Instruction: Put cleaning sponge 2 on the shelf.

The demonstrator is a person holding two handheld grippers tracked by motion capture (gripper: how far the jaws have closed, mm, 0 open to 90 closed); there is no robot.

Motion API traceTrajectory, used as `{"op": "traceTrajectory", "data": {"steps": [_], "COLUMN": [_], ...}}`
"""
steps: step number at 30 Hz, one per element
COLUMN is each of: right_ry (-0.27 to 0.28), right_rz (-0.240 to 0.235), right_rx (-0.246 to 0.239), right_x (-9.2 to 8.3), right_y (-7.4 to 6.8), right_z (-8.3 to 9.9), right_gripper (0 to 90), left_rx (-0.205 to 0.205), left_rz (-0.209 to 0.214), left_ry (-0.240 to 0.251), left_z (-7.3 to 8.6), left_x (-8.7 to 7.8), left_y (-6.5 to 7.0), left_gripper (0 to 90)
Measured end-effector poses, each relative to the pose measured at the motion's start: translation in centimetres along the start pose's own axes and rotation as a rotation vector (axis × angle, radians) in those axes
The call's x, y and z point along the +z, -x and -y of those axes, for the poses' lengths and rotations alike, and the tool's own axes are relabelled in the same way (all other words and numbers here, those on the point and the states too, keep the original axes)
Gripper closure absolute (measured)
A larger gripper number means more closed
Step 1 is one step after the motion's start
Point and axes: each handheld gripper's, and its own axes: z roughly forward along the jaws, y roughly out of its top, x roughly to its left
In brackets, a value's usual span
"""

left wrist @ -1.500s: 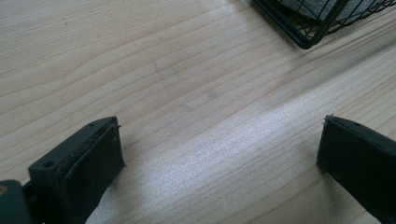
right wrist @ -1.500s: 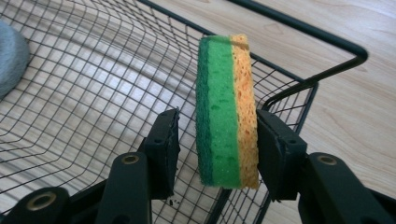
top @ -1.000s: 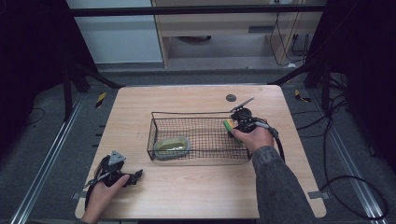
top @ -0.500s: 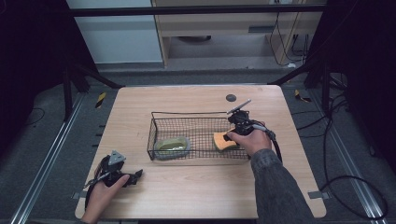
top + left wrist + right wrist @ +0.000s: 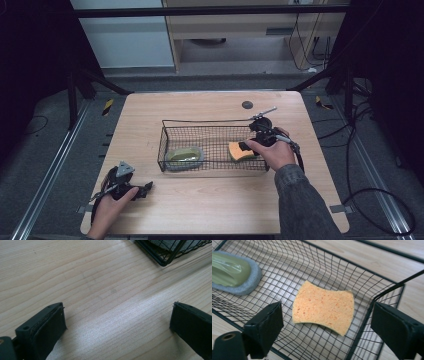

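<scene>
High view: the right hand-held gripper (image 5: 248,145) sits at the right end of the black wire basket (image 5: 210,165), jaws wide after just opening — nothing between them. The flat orange waisted sponge (image 5: 240,150), clamped and raised a second ago, now lies loose on the basket floor. The grey-edged green scrubber (image 5: 183,157) has not moved. The left hand-held gripper (image 5: 145,188) rests open on the pale wooden counter (image 5: 210,210) — same spot as before.

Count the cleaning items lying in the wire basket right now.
2. An orange sponge lies flat at the basket's right end, below the open right gripper; a green-topped grey scrubber sits at its left end. Nothing seems hidden.
</scene>
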Motion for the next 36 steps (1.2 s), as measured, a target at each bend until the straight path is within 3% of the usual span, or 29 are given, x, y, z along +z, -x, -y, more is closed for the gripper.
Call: {"op": "traceTrajectory", "data": {"steps": [8,20,26,31,36], "right_ry": [0.114,0.182,0.188,0.167,0.147], "right_rz": [0.061,0.137,0.176,0.194,0.222], "right_rx": [0.034,0.068,0.093,0.127,0.162], "right_x": [-2.5,-5.2,-4.5,-2.5,-0.7], "right_y": [1.9,5.3,6.2,7.1,8.0], "right_z": [1.5,5.9,9.2,12.3,14.0], "right_gripper": [6.1,7.9,9.1,9.5,9.8], "left_rx": [0.003,0.002,0.002,0.001,0.002], "left_rz": [-0.001,-0.001,-0.001,-0.001,-0.001], "left_ry": [0.001,0.002,0.001,0.002,0.001], "left_z": [0.0,0.0,0.0,0.0,0.0], "left_x": [0.0,0.0,0.0,0.0,0.0], "left_y": [0.0,0.0,0.0,0.0,0.0], "left_gripper": [0.0,0.0,0.0,0.0,0.0]}}
